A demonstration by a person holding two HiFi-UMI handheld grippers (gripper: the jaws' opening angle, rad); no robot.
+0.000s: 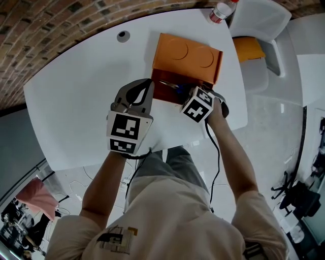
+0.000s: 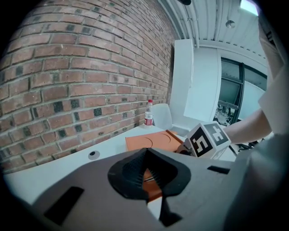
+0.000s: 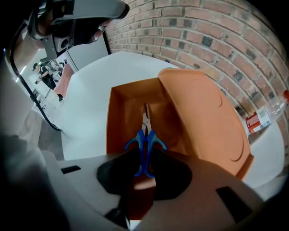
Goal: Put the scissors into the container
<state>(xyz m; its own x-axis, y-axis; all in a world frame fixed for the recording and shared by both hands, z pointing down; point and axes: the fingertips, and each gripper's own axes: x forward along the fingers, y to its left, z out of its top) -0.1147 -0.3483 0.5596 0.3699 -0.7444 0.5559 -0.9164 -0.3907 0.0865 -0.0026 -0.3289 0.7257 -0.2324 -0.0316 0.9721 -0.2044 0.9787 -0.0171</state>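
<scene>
**Right gripper** (image 3: 144,158): its jaws are clamping the blue handles of the scissors (image 3: 145,137), and nothing else is in the grip. The blades are pointing away from the gripper, down into the box.

**Scissors:** they are hanging inside the open compartment of the orange container (image 3: 118,119). Whether the tips are touching its floor cannot be told.

**Lid** (image 3: 203,108): it is lying folded open beside the compartment, showing two round embossed marks.

**Left gripper** (image 2: 145,158): its jaws are meeting at the tips with nothing between them. In the head view it is hovering just beside the container's left edge.

**Surroundings:**
- The white table (image 1: 76,96) is carrying the container.
- A round grommet (image 1: 123,35) is sitting well apart from the box.
- A red-labelled bottle (image 1: 221,10) is standing at the far edge, near a white chair (image 1: 261,20).
- A brick wall (image 2: 67,67) is running behind the table.
</scene>
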